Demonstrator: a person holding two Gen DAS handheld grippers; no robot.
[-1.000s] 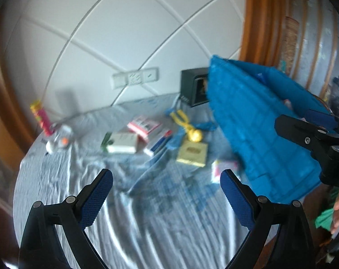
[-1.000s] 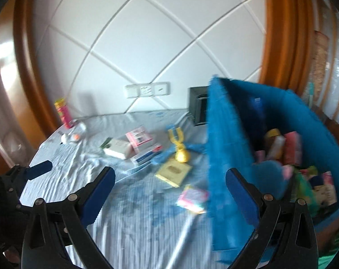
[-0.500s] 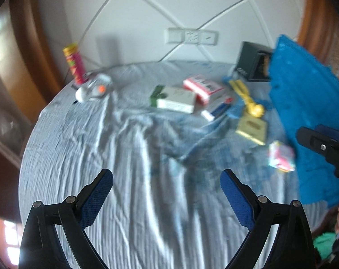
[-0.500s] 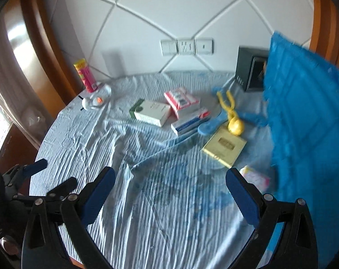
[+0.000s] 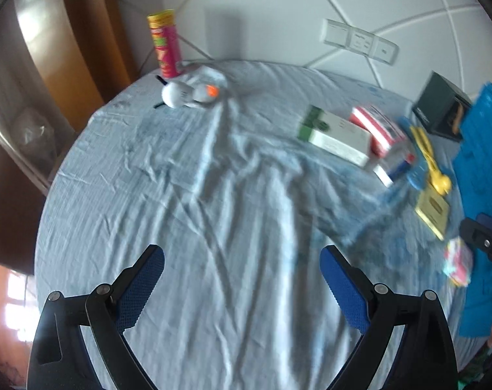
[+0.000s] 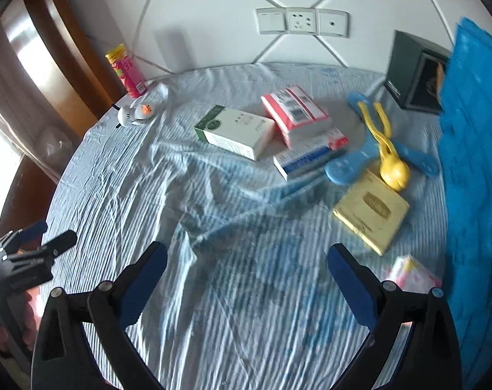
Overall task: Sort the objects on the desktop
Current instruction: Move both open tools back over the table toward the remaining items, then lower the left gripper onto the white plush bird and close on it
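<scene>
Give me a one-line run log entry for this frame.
phase: between picks | left gripper: open, empty | right gripper: open, empty | on cloth: green-white box, gold box | blue bin: right edge

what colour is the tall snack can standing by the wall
Pink with a yellow top band, the tall cylindrical snack can shows best in the left wrist view.

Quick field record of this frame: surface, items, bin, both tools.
surface: round table under a wrinkled blue striped cloth
left tool: open, empty, over bare cloth
right tool: open, empty, over bare cloth
boxes: green-white box, pink-white box, blue-white box, gold box
toys: yellow and blue toy, white toy
far edge: pink can upright, dark box
bin: blue fabric bin, right side
near right: pink packet
</scene>
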